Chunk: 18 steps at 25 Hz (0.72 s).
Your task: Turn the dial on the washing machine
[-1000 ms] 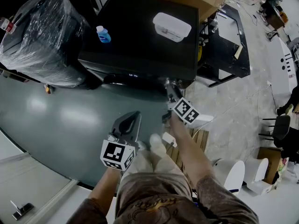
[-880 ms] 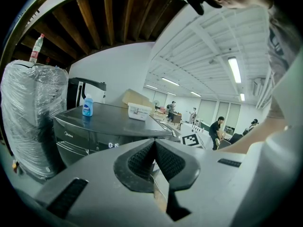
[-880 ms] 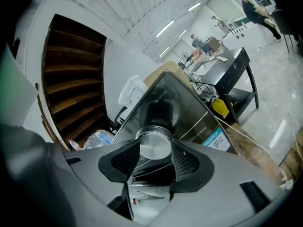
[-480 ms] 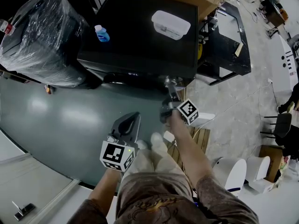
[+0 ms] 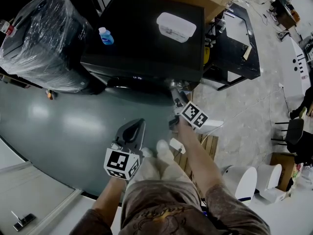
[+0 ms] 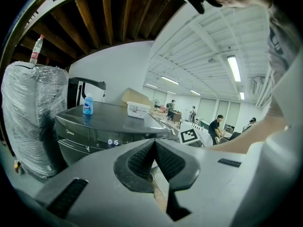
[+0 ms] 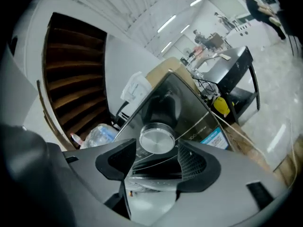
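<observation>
At the washing machine's (image 5: 146, 33) front corner, the right gripper's (image 7: 156, 151) jaws, just opening, are straddling the dial (image 7: 156, 138) unpinched and are needing a square re-clench before twisting; the left gripper (image 6: 155, 150) is idling clenched, empty.

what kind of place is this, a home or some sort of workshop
Probably a workshop or test lab: the washer stands on open floor beside a plastic-wrapped unit, with people in the background under strip lights.

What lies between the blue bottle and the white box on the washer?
Nothing: in the head view the black washer top between bottle and box is bare.
</observation>
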{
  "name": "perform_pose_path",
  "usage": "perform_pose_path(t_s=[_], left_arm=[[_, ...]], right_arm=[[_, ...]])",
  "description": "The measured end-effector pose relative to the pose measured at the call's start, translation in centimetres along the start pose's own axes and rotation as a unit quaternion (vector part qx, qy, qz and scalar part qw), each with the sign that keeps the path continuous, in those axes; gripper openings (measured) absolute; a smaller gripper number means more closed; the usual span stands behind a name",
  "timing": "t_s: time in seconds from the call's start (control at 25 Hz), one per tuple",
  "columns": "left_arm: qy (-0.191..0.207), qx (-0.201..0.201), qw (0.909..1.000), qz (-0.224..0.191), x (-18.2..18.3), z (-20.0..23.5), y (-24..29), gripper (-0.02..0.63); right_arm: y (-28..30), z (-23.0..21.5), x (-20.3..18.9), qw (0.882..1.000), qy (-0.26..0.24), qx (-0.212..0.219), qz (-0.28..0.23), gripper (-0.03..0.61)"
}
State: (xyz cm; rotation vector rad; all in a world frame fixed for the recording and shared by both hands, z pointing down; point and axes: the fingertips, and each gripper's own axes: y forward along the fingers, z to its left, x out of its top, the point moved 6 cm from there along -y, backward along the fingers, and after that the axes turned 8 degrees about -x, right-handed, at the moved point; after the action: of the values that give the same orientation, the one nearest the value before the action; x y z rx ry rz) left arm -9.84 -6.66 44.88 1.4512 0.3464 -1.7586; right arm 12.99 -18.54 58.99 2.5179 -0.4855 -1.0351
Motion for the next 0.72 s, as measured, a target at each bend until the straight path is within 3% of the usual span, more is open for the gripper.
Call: perform_pose_path(t_s=[0.12,0.24,0.32,0.48,0.72], left_arm=[[0.000,0.000,1.0000,-0.001,0.1,-0.3,-0.1,-0.008],[-0.001,0.001,1.0000,-0.001,0.0,-0.4,-0.3,-0.008],[-0.001,0.001,1.0000,-0.001,-0.1,-0.4,-0.3,-0.008],[-0.001,0.002,1.0000,0.000,-0.1,-0.5,-0.3,-0.008],[-0.001,0.007,1.0000,-0.001,0.1,-0.1,-0.3,-0.008]], right_arm=[[-0.3,0.9,0.3,0.992,-0.123,-0.026,0.011,0.250],[-0.2,2.0,0.5,0.967,-0.248,-0.060,0.014,0.256],[-0.1,2.5,0.6,0.949,-0.304,-0.082,0.009,0.258],[0.5,3.1,0.4,0.927,-0.359,-0.110,0.008,0.259],[1.8,2.9,-0.3,0.926,-0.347,-0.144,0.031,0.258]])
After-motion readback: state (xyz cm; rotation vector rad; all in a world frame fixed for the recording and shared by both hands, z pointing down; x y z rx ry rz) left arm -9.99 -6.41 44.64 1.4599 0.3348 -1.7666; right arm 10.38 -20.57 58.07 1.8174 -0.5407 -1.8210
